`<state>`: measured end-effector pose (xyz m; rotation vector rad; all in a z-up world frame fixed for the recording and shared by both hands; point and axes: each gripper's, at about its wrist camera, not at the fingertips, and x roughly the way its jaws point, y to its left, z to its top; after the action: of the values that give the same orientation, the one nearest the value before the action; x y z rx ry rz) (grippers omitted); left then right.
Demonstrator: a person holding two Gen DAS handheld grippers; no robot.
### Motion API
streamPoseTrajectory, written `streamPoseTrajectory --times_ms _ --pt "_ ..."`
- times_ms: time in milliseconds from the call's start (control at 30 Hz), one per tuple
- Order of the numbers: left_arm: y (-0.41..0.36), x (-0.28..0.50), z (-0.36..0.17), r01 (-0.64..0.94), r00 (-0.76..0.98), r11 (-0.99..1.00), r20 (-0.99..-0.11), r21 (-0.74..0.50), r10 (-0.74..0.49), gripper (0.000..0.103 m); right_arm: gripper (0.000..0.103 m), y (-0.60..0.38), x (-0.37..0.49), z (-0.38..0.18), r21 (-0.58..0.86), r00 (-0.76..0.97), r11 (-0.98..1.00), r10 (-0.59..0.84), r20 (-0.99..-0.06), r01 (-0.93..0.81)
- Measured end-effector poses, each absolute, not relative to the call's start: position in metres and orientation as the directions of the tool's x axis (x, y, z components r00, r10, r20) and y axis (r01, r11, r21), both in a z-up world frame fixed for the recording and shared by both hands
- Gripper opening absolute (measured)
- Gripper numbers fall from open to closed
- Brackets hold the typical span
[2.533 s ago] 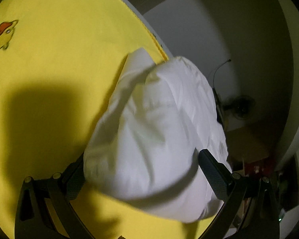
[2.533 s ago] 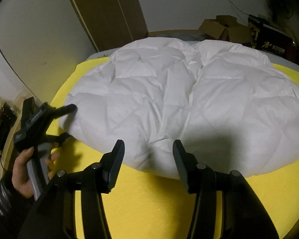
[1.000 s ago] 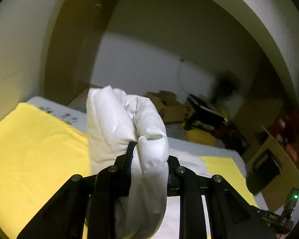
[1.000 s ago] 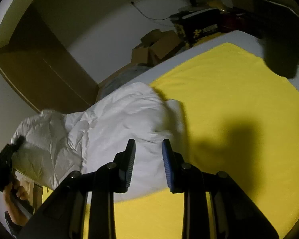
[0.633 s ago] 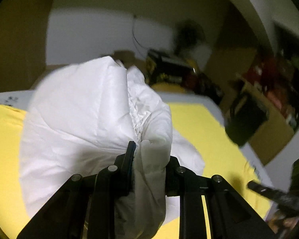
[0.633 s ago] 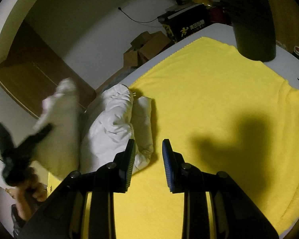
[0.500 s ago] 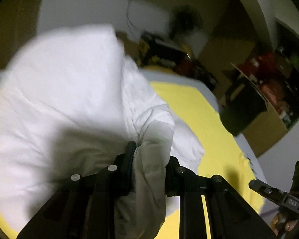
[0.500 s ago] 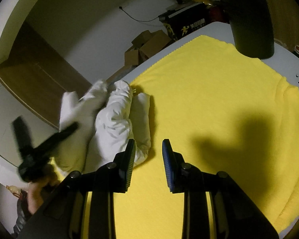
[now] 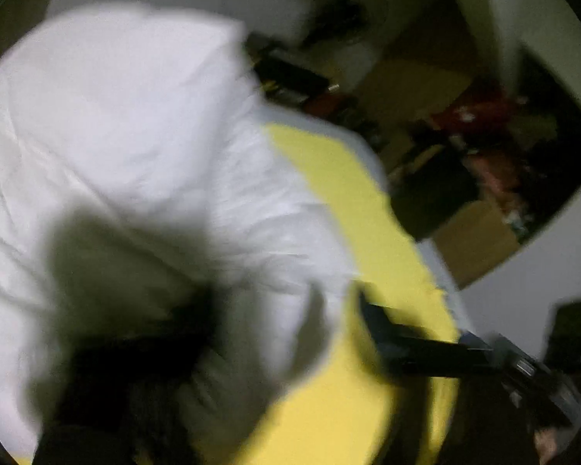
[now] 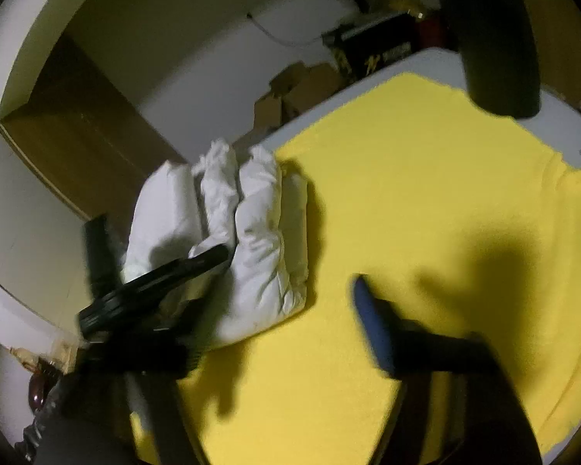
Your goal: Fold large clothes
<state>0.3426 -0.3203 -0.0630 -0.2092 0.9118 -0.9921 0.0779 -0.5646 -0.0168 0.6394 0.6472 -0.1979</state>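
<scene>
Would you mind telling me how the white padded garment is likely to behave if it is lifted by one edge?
The white padded garment will probably sag and unfold, since it lies in soft puffy rolls. It looks light for its bulk, judging by the quilted filling. It will probably slide little on the yellow cloth.

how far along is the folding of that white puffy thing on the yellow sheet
Mostly done, it seems: the white padded garment lies on the yellow sheet as a compact bundle of stacked layers. In hand: both grippers look open; the left gripper sits at the bundle with one finger on top, while the right gripper holds nothing. Left: perhaps squaring it up; the left wrist view is too blurred to confirm.
</scene>
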Motion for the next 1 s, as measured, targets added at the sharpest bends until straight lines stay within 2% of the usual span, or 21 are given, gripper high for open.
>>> streamPoseTrajectory --times_ms 133,267,433,567,700,733,767,833,867,1000 --pt "-0.261 0.298 -0.007 0.686 0.329 0.542 -0.458 -0.485 -0.826 0.103 0.076 -0.558 0.081 -0.004 0.487 0.806 0.81 0.029 -0.592 0.328" --pt "-0.193 0.283 0.019 0.647 0.447 0.62 -0.439 -0.443 -0.78 0.103 0.076 -0.529 0.106 0.01 0.464 0.81 0.849 0.079 -0.582 0.251" --pt "-0.126 0.287 0.019 0.563 0.508 0.67 -0.437 -0.484 -0.742 0.103 0.079 -0.467 0.176 0.031 0.371 0.766 0.921 0.157 -0.623 0.114" --pt "-0.091 0.286 0.012 0.507 0.535 0.696 -0.447 -0.509 -0.717 0.103 0.079 -0.425 0.264 0.016 0.213 0.635 0.973 0.11 -0.765 0.088" --pt "-0.065 0.285 0.013 0.483 0.549 0.701 -0.443 -0.524 -0.709 0.103 0.079 -0.405 0.317 -0.037 0.172 0.423 0.983 0.129 -0.897 0.064" --pt "-0.061 0.287 0.012 0.48 0.55 0.702 -0.443 -0.527 -0.708 0.103 0.07 -0.404 0.318 -0.044 0.163 0.42 0.985 0.122 -0.899 0.061" --pt "-0.064 0.289 0.013 0.477 0.548 0.701 -0.444 -0.53 -0.708 0.103 0.041 -0.406 0.316 -0.047 0.18 0.433 0.982 0.141 -0.891 0.052" --pt "-0.058 0.294 0.012 0.462 0.545 0.697 -0.444 -0.549 -0.711 0.103 0.024 -0.419 0.31 -0.045 0.259 0.46 0.964 0.205 -0.864 0.056" --pt "-0.057 0.297 0.011 0.455 0.54 0.691 -0.443 -0.562 -0.716 0.103 0.016 -0.427 0.303 -0.04 0.277 0.488 0.959 0.212 -0.847 0.063" --pt "-0.054 0.307 0.007 0.446 0.545 0.684 -0.431 -0.577 -0.719 0.103 0.011 -0.459 0.261 -0.004 0.345 0.63 0.937 0.232 -0.741 0.06"
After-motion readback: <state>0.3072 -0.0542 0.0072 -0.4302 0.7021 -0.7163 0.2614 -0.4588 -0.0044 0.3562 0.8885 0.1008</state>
